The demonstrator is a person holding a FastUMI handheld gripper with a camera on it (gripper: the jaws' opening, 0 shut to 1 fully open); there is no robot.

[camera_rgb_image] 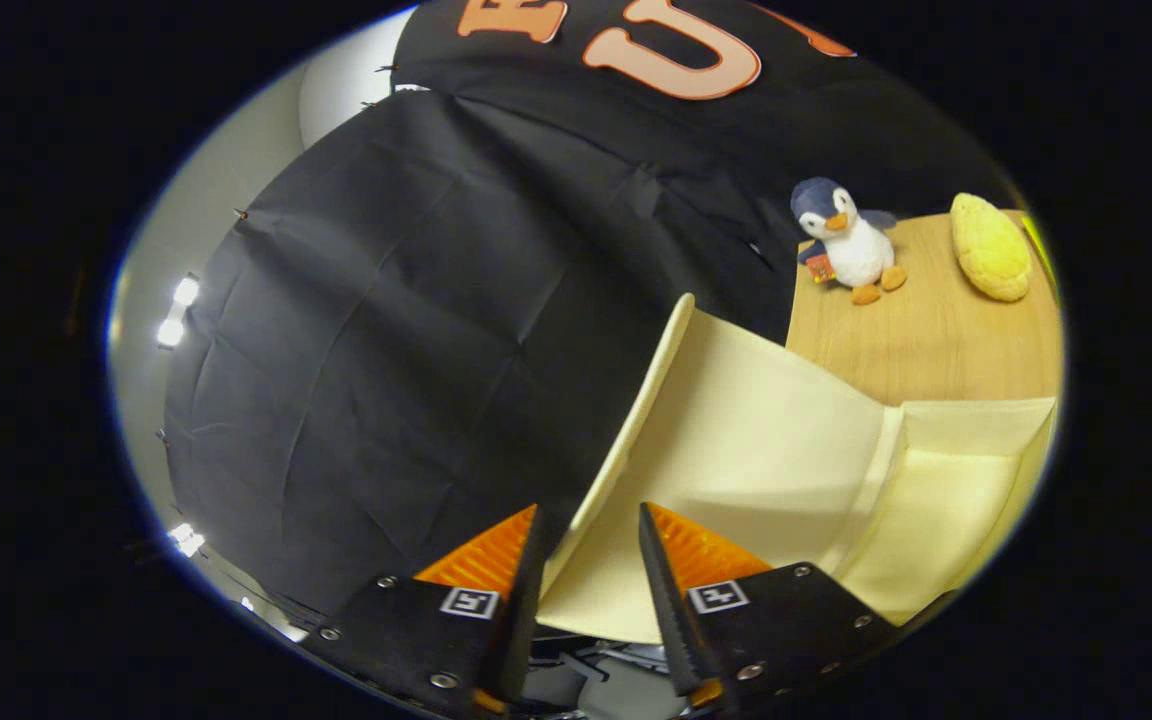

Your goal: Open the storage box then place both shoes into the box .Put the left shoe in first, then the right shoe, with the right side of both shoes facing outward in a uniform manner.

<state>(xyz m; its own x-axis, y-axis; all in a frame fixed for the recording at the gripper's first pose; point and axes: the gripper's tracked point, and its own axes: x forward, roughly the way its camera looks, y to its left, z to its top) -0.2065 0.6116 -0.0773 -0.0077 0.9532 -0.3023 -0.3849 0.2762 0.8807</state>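
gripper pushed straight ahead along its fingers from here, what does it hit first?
Most likely the cream lid of the storage box: its raised edge sits in the gap of the open gripper, just ahead. Beyond that is the black cloth wall. Depth is hard to judge through the fisheye.

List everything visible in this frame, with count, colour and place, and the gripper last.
Cream storage box lid: one, cream, raised open, its edge between the fingers.
Cream storage box: one, cream inside, just beyond the fingers, beside the lid.
Light wooden table: one, tan, beyond the box.
Plush penguin toy: one, blue-grey and white with orange feet, standing on the table's far side.
Yellow plush cushion: one, yellow, beside the penguin.
Hand-held gripper: one, fingers parted around the lid edge; contact unclear.
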